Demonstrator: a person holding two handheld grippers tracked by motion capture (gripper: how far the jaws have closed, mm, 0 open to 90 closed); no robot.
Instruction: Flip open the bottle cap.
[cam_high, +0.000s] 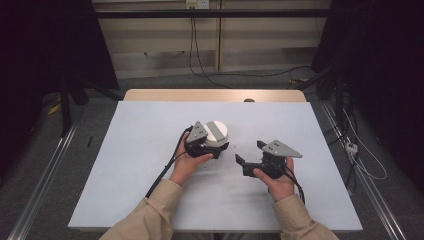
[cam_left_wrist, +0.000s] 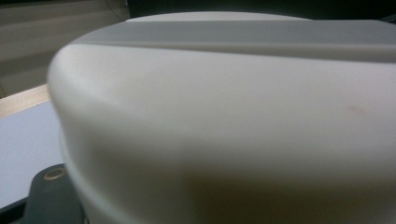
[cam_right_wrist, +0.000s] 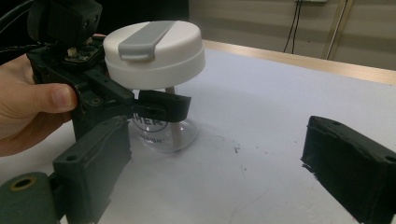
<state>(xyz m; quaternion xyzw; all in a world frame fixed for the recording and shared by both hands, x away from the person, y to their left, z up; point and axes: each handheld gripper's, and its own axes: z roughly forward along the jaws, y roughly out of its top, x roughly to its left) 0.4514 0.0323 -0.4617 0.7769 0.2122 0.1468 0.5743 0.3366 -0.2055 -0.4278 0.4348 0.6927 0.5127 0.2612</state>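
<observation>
A clear jar (cam_right_wrist: 164, 133) with a white lid (cam_high: 216, 133) and a grey strip across the lid stands on the white table (cam_high: 145, 150) near its middle. My left gripper (cam_high: 218, 148) comes at it from the left, shut on the jar's clear body just under the lid; one black finger (cam_right_wrist: 163, 106) lies across its front. In the left gripper view the lid (cam_left_wrist: 224, 116) is very close and blurred. My right gripper (cam_high: 249, 151) is a short way right of the jar, open, with nothing between its jaws (cam_right_wrist: 219, 163).
The table's wooden far edge (cam_high: 215, 95) carries a small dark object (cam_high: 249, 100). Cables (cam_high: 360, 155) and rails lie on the floor to the right and behind. Faint scuff marks (cam_right_wrist: 238, 150) show on the table in front of the jar.
</observation>
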